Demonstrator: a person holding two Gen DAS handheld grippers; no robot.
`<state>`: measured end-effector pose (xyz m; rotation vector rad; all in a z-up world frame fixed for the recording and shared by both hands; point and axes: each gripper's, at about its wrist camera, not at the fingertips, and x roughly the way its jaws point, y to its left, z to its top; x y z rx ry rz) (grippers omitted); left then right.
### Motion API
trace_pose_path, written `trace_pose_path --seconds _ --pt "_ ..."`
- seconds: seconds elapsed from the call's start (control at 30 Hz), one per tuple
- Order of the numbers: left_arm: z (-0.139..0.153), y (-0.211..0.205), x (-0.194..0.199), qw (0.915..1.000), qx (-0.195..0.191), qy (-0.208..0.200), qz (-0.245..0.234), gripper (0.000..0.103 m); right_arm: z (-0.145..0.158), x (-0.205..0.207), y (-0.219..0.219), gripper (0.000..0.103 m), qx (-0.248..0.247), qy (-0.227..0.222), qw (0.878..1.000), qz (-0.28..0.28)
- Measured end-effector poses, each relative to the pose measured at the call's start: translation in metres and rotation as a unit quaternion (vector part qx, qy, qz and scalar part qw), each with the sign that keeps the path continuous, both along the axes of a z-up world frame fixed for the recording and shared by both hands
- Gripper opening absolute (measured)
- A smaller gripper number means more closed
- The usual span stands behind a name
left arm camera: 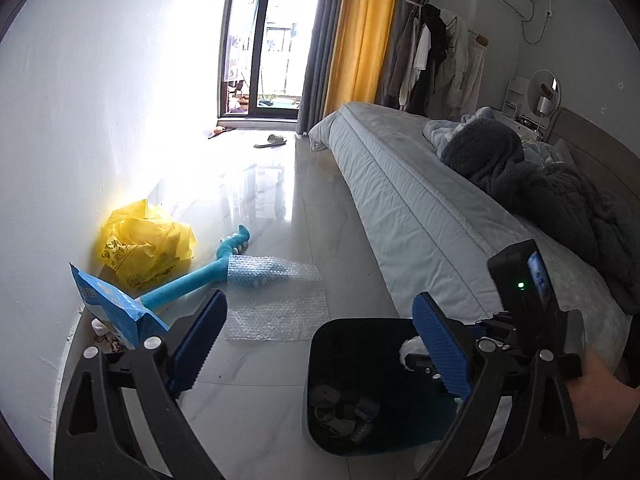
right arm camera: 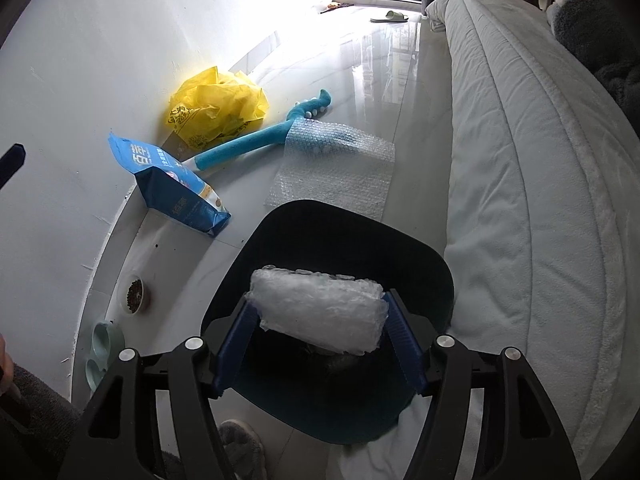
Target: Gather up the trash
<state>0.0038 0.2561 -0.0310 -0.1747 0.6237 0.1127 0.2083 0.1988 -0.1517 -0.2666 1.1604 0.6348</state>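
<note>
My right gripper (right arm camera: 319,302) hangs over the open black bin (right arm camera: 304,204), and its blue pads touch both ends of a white roll of bubble wrap (right arm camera: 320,312). In the left wrist view my left gripper (left arm camera: 320,304) stands wide open with nothing between its fingers, above the floor and the same bin (left arm camera: 360,322), which holds some dark scraps. A flat sheet of bubble wrap (left arm camera: 276,304) (right arm camera: 336,164) lies on the tiles beyond the bin. A crumpled yellow plastic bag (left arm camera: 144,244) (right arm camera: 216,108) and a blue food pouch (left arm camera: 108,304) (right arm camera: 176,184) sit by the wall.
A teal foam toy (right arm camera: 240,152) lies partly under the sheet. Pet bowls (right arm camera: 134,294) stand along the wall on the left. The bed (right arm camera: 540,200) runs down the right side, close to the bin. A slipper (right arm camera: 390,17) lies near the balcony door.
</note>
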Motion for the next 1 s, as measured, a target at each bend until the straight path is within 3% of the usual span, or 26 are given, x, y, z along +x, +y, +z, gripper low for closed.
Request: trace_pose_path --seconds 0.27,0.5,0.77,1.0 --pt "0.028 -0.02 -0.025 0.9994 0.011 -0.031 0.01 0.098 0.027 -0.009 -0.01 0.08 0.01 -0.035 0.999 -0.001" --pt "0.061 -0.051 -0.05 0.998 0.025 -0.058 0.001 0.099 0.087 -0.032 -0.058 0.091 0.047 -0.099 0.993 -0.035" --pt "0.079 -0.086 -0.081 0.9966 0.051 -0.061 -0.023 0.1 0.159 -0.083 -0.156 0.099 0.082 -0.183 0.972 -0.121" --pt "0.096 -0.118 -0.089 0.9903 0.095 -0.093 -0.04 0.1 0.215 -0.134 -0.256 0.1 0.086 -0.266 0.942 -0.185"
